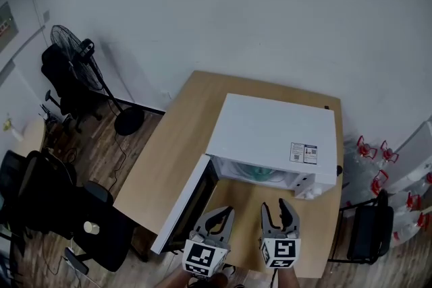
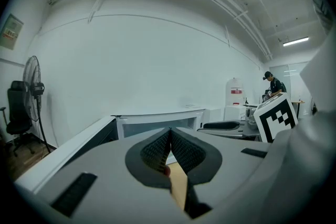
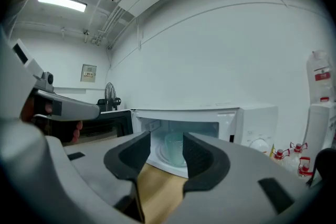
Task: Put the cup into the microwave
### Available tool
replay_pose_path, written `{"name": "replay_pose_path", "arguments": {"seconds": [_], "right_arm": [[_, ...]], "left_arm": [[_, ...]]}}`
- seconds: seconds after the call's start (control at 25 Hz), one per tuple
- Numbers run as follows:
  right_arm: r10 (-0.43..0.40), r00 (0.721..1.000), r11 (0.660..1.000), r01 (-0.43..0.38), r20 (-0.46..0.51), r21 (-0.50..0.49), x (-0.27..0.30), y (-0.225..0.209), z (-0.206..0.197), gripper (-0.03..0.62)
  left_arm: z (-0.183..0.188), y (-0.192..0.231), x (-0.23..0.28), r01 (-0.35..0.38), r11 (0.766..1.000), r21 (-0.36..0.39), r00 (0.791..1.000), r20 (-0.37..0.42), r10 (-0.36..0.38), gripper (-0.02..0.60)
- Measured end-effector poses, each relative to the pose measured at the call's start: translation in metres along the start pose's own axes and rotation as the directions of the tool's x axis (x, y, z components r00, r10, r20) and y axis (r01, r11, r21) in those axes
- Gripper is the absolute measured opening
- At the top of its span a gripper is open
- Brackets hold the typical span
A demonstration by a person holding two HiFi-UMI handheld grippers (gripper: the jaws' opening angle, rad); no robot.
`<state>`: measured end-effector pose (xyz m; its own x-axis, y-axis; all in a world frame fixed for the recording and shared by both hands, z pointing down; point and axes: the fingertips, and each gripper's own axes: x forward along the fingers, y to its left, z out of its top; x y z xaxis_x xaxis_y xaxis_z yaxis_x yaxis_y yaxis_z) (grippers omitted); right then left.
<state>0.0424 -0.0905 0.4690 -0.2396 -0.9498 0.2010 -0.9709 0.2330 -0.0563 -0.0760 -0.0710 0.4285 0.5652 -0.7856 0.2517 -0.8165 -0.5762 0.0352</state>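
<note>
Right gripper view: the cup (image 3: pixel 173 148) stands inside the microwave (image 3: pixel 252 118), beyond the right tool (image 3: pixel 167 140), whose jaws are apart and empty. The left tool (image 2: pixel 169 136) has its jaws together. Slamming the open door (image 1: pixel 183 207) could tip the cup.

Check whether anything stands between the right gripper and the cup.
Nothing visible does. The cup sits inside the microwave, whose door hangs open to the left. The right gripper, jaws apart and empty, faces the opening.
</note>
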Motion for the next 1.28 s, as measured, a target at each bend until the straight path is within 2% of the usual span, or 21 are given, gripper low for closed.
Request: {"name": "replay_pose_path", "arguments": {"seconds": [0.48, 0.72, 1.28], "right_arm": [[-0.056, 0.998, 0.998, 0.056, 0.022, -0.007, -0.106, 0.004, 0.007, 0.111], [-0.099, 0.995, 0.995, 0.1, 0.028, -0.022, -0.157, 0.006, 0.005, 0.041], [-0.137, 0.99, 0.99, 0.138, 0.031, -0.035, -0.258, 0.024, -0.005, 0.021]], "left_arm": [[0.007, -0.055, -0.061, 0.043, 0.999, 0.031, 0.998, 0.033, -0.044, 0.023], [0.001, -0.081, -0.095, 0.062, 0.997, 0.041, 0.997, 0.038, -0.063, 0.023], [-0.017, -0.113, -0.174, 0.055, 0.997, 0.053, 0.997, 0.043, -0.057, 0.023]]}}
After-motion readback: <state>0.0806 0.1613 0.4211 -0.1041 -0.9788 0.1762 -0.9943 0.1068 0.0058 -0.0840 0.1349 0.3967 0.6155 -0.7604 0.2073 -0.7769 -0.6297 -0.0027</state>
